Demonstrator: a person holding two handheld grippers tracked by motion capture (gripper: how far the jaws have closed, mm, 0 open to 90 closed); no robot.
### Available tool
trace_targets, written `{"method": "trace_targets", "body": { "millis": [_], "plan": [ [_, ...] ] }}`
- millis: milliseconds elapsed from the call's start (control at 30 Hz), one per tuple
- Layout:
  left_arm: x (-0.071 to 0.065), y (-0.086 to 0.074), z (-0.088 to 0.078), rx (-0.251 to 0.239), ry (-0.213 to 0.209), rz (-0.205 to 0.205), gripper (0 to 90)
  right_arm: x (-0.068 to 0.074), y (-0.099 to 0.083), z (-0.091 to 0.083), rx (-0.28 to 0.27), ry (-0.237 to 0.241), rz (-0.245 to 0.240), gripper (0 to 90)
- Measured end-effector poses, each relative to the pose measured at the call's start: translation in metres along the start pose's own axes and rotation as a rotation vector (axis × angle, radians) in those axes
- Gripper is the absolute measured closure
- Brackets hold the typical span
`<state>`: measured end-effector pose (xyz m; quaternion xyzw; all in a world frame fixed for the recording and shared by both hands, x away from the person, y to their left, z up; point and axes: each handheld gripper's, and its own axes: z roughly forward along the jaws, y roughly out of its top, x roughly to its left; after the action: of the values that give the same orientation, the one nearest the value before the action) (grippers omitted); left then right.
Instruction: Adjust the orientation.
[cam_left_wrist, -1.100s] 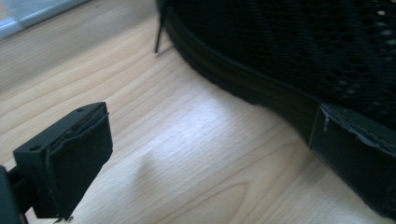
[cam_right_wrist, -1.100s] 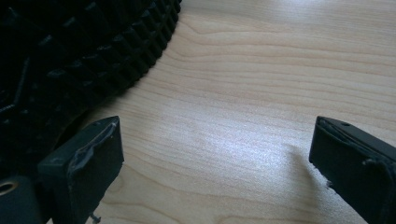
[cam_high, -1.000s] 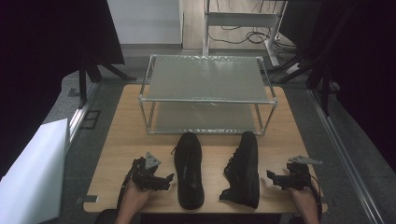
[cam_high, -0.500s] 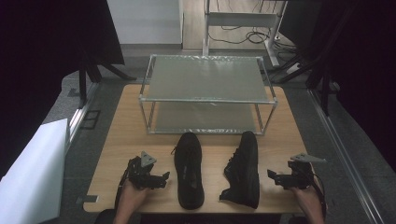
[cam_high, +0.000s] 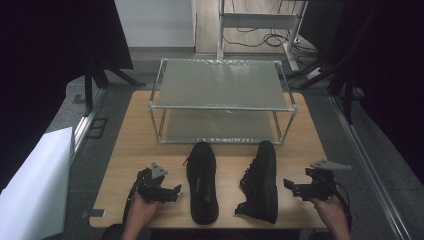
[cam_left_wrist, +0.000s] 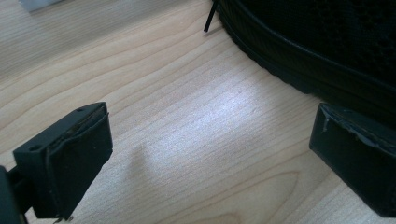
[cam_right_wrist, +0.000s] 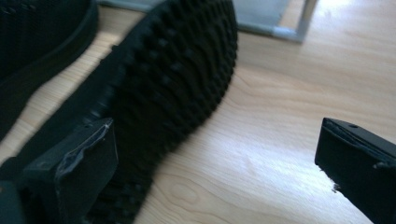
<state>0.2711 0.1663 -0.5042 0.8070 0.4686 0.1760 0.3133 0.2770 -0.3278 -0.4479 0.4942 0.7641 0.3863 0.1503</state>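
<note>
**Mia:** When you look at the near edge of the table (cam_high: 125, 150), what do you see?

**Ben:** Two hands, each with a gripper. The left gripper (cam_high: 172, 190) sits near the left shoe (cam_high: 202, 187). The right gripper (cam_high: 289, 186) sits near the right shoe (cam_high: 261, 181). Both point inward, at the shoes between them.

**Mia:** Are the jaws shut?

**Ben:** No. Both pairs stand wide apart and hold nothing. In the left gripper view I see bare wood between them, and the shoe's side (cam_left_wrist: 327, 51) is just past one jaw.

**Mia:** Which way do the shoes lie?

**Ben:** Both run long from near to far. The heels are near and the toes point far, at the rack (cam_high: 220, 102). The left shoe stands flat on its sole. The right one is tipped on its side, and its bumpy sole (cam_right_wrist: 173, 88) faces the right gripper.

**Mia:** So who grabs what?

**Ben:** Each gripper is closest to its own shoe. I think each must slide sideways, across the shoe's long way, to pinch it.

**Mia:** And far off?

**Ben:** The rack stands past the toes, with two shelves. I guess the shoes go there.
</note>
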Motion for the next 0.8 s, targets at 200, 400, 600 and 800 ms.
{"method": "trace_targets", "body": {
  "millis": [200,400,600,800],
  "plan": [
    [0.0,0.0,0.001,0.005,-0.001,0.001,0.0,0.013,0.012,0.003,-0.014,0.018,-0.015,0.0],
    [0.0,0.0,0.001,0.009,-0.001,0.002,0.0,0.022,0.018,0.015,-0.009,0.002,-0.031,0.0],
    [-0.001,-0.001,0.002,0.016,-0.003,0.003,0.0,0.024,0.018,0.025,-0.006,-0.015,-0.022,0.0],
    [-0.001,-0.001,0.002,0.021,-0.001,0.007,0.0,0.019,0.015,0.019,0.003,-0.042,-0.006,0.0]
  ]
}}
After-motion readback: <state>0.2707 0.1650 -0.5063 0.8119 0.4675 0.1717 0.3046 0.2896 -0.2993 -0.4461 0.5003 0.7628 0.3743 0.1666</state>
